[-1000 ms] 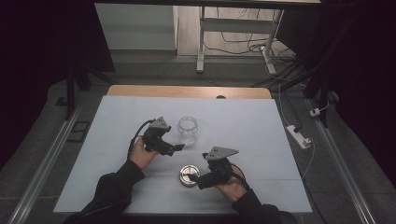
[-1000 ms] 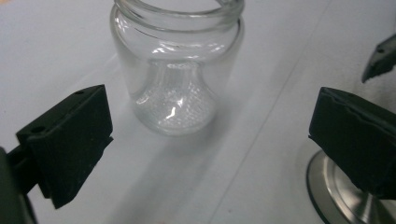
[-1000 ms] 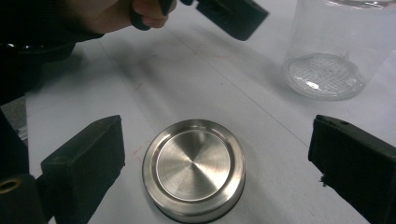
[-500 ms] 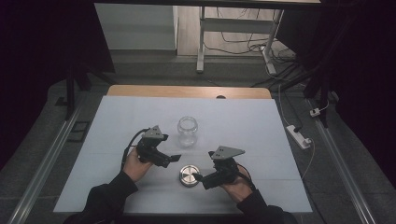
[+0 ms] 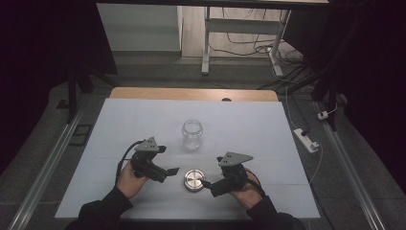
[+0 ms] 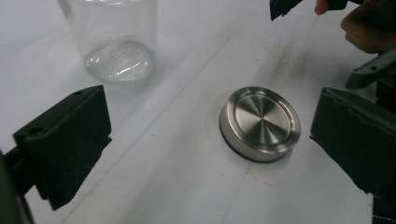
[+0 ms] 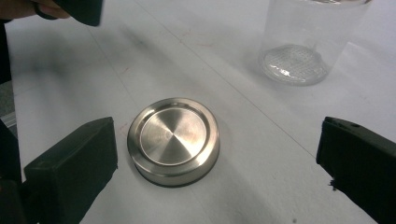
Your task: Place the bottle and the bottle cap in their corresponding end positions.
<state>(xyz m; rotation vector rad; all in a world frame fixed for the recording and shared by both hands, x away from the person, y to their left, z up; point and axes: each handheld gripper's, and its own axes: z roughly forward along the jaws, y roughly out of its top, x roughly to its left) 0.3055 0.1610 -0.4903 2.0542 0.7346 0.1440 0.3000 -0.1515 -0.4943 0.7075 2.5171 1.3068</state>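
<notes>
1. Fingers of the right gripper (image 5: 207, 183) stand wide apart, just opened, nothing between them; the round brushed-steel lid (image 5: 193, 180) lies flat on the white tabletop (image 5: 268, 134) just ahead of them.
2. Fingers of the left gripper (image 5: 171, 170) are also apart and empty, the lid just beyond their tips.
3. Beyond both grippers stands the clear, open glass jar (image 5: 192, 134), upright.
4. Judged next: straddle the lid's rim squarely, close gently, keep it level.
</notes>
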